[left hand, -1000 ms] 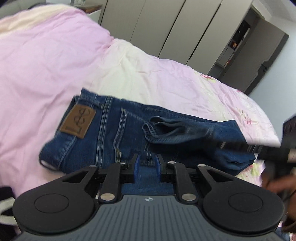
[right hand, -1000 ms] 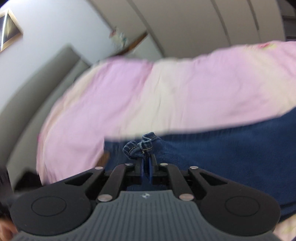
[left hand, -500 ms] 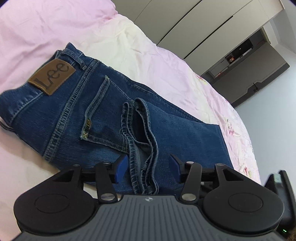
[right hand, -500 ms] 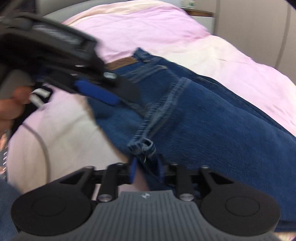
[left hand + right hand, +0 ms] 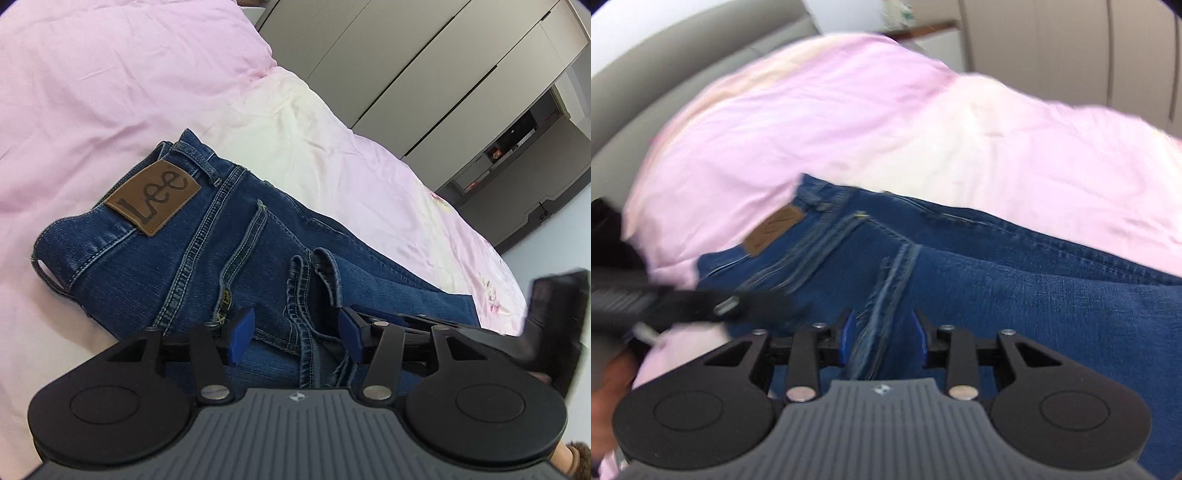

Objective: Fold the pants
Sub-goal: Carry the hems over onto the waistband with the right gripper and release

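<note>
Releasing the fold — left wrist view: left gripper [image 5: 295,338] parted, hem between the jaws but unpinched; jeans [image 5: 177,254] lie folded on the bed [image 5: 110,92] (leather patch up) | right wrist view: right gripper [image 5: 882,336] parted around the hems, not gripping | next: likely back off, then smooth or fold again

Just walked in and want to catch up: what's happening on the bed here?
A person is folding a pair of blue jeans on a pink bed cover, a handheld claw in each hand. The leg ends are doubled over onto the seat, their hems lying near the back pocket. Both the left claw and the right claw stand open just above the hems, with denim between the pads but not pinched. The leather waistband patch faces up.
</note>
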{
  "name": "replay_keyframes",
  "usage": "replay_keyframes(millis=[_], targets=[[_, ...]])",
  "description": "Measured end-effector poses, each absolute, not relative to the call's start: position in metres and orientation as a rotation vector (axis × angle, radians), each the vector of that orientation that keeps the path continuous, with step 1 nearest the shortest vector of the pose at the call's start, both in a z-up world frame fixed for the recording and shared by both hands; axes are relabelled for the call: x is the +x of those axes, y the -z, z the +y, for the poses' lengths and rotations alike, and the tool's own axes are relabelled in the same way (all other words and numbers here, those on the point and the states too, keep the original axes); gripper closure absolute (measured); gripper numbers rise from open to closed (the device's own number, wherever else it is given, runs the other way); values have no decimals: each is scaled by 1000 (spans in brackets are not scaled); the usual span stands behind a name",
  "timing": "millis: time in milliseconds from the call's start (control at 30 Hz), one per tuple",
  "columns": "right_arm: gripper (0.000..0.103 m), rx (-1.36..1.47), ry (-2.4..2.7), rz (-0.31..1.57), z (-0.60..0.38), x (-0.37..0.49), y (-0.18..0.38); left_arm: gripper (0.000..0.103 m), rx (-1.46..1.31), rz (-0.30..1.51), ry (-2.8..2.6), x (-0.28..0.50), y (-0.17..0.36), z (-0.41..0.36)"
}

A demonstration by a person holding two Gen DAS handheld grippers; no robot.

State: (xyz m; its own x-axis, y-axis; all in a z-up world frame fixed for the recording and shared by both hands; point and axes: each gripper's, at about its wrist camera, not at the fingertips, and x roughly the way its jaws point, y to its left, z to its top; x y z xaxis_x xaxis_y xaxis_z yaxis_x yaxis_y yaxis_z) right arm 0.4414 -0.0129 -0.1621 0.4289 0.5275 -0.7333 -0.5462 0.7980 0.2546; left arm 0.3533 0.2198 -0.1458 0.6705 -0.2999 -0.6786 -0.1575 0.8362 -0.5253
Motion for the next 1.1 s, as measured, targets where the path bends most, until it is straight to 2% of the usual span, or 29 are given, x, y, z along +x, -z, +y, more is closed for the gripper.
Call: replay_keyframes(millis=[67,133,167,367,467,600,700,800,833,867,967,1100], targets=[[77,3,-625,983,-6,456,177,43,-595,850,91,352,148,222],[90,71,-610,1023,-13,461,185,43,-600,851,98,353,149,225],[92,122,-614,1029,-19,462,187,43,-603,849,103,353,150,226],[94,406,-725,1073,-55,467,173,43,-638,828,113,351,156,234],[94,380,-755,1082,-39,459,169,43,-651,837,110,352,158,234],[94,289,-715,1081,-10,457,190,43,-641,858,120,350,158,231],[93,310,-706,1083,-10,457,201,39,-622,873,148,350,158,226],[80,372,-736,1046,-30,455,184,26,-655,868,193,354,160,221],[71,360,-734,1018,-38,454,176,22,-678,871,213,357,162,218],[71,324,-726,979,-48,451,166,21,-697,885,228,359,166,215],[71,177,-645,911,-77,441,150,22,-694,916,211,365,178,204],[71,84,-557,908,-125,430,156,28,-698,966,217,373,194,191]])
